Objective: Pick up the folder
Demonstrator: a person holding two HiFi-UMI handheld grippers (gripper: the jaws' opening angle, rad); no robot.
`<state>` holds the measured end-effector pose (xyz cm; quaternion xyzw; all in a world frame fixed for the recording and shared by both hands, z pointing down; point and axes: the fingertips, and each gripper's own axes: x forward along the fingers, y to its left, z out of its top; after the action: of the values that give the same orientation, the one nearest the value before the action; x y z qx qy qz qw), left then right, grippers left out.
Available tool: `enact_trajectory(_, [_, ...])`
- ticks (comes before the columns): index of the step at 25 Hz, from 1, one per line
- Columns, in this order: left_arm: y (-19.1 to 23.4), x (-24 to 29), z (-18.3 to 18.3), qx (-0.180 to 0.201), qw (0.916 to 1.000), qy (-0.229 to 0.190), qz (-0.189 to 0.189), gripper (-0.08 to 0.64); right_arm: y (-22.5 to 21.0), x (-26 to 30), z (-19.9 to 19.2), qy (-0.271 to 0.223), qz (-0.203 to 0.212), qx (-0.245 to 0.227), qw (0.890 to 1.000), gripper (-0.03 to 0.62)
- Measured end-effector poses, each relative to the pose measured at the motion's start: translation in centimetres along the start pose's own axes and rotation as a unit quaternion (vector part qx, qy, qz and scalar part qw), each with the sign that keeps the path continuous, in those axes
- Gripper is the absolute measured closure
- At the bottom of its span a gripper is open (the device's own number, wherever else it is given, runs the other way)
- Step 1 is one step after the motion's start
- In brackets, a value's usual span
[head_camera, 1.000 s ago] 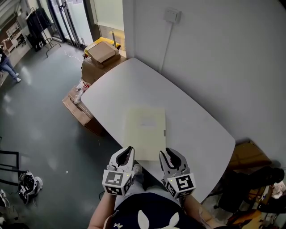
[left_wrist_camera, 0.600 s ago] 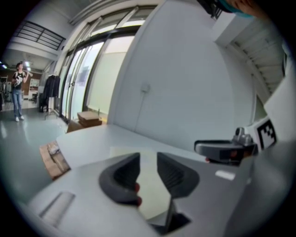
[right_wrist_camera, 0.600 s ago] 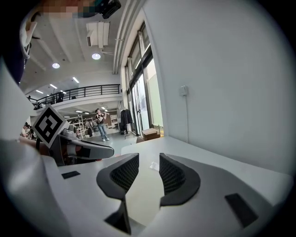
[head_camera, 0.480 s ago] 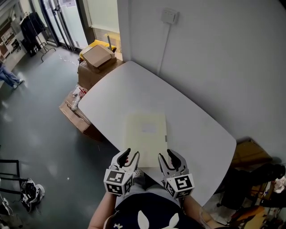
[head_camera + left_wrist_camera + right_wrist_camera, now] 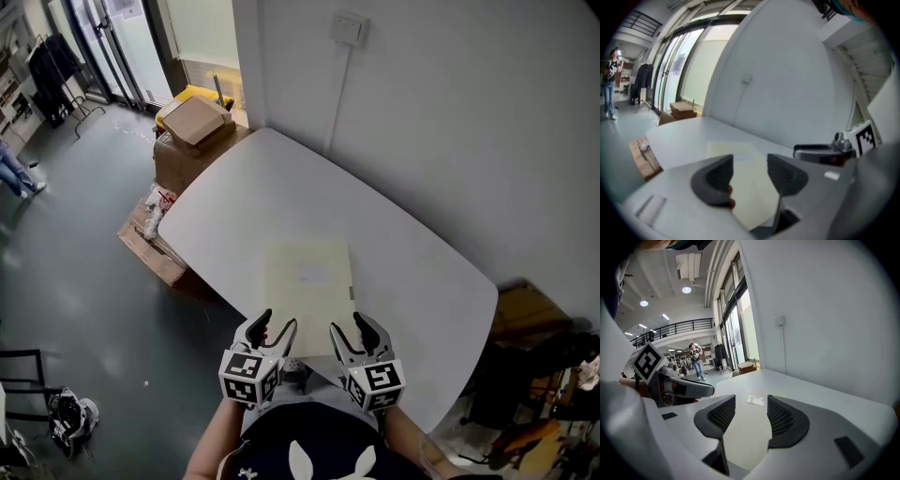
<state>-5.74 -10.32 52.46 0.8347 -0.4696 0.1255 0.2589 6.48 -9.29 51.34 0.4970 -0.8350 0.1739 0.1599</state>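
Note:
A pale yellow folder (image 5: 309,291) lies flat on the white table (image 5: 403,225), close to its near edge. My left gripper (image 5: 272,330) hovers at the folder's near left corner and my right gripper (image 5: 349,330) at its near right corner. Both have just been opening their jaws and stand open. In the left gripper view the folder (image 5: 751,197) shows through the gap of the left gripper (image 5: 750,171), with no pad pressing on it. In the right gripper view the folder (image 5: 746,432) lies below and beyond the right gripper (image 5: 751,416), also untouched.
Cardboard boxes (image 5: 192,122) stand on the floor past the table's far left end, with a flattened box (image 5: 145,239) beside it. A wall socket (image 5: 349,28) with a cable is above the table. A brown box (image 5: 534,314) sits at the right.
Both grippers have spread their jaws, the left one from nearly shut, and have sunk a little toward the folder's near edge.

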Motion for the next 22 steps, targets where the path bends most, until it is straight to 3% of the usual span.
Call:
enact_trajectory(9, [1.3,1.1,-2.3,-0.017,0.9986,0.049,0.008,0.301,-0.7,1.8,-1.2,0.03,-0.001,0.01,0.999,0.365])
enact_trajectory(18, [2.1,2.7,-4.1,-0.037,0.9962,0.078,0.009,0.273,-1.9,2.9,-3.6,0.057,0.012,0.066,0.996,0.321])
enact_trajectory(22, [3.2,3.0,-4.8,-0.058,0.9943,0.083,0.031,0.261,-3.0,3.2,-4.4,0.067,0.001,0.067,0.996,0.321])
